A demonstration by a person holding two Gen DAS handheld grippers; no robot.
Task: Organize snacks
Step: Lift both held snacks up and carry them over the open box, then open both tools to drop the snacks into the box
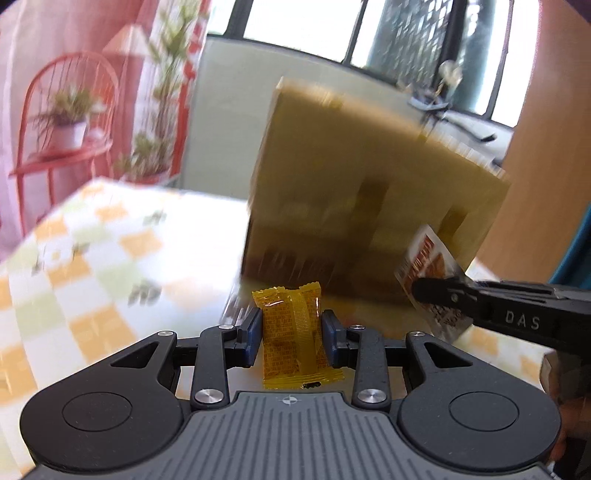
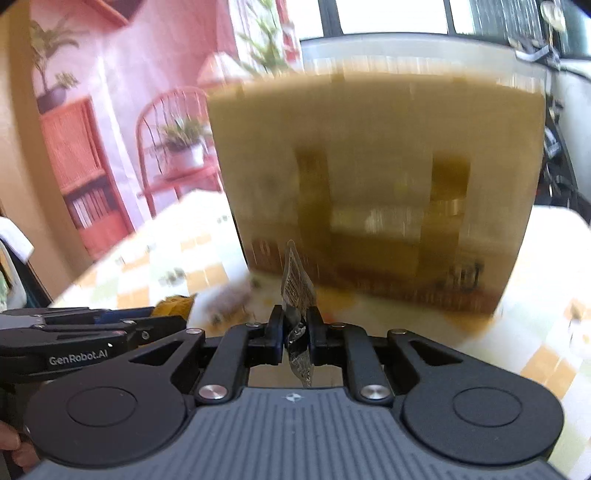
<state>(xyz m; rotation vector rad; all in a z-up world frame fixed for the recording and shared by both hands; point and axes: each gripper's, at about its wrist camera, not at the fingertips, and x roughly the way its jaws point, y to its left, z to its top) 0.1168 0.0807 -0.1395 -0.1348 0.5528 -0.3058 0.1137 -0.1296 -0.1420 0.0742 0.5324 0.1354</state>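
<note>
Pinching a yellow packet [image 1: 293, 338], the left fingers [image 1: 255, 338] hold it before the box [image 1: 369, 184]; the right fingers [image 2: 275, 334] pinch a foil sachet [image 2: 297, 284] there too. Under the box lies a checked worktop [image 1: 92, 266]; behind, pink wall [image 1: 37, 37], red chair [image 1: 66, 110], windows [image 1: 295, 18].

Both tools share one build: the left gripper [image 1: 291, 334] has black linkage arms, round silver screws at the pivots and blue pads [image 1: 254, 341] (a ribbed grey plate with a small crosshair mark sits at six o'clock). The right gripper [image 2: 295, 332] matches it, and white "GenRobot.AI" lettering shows at nine o'clock.
</note>
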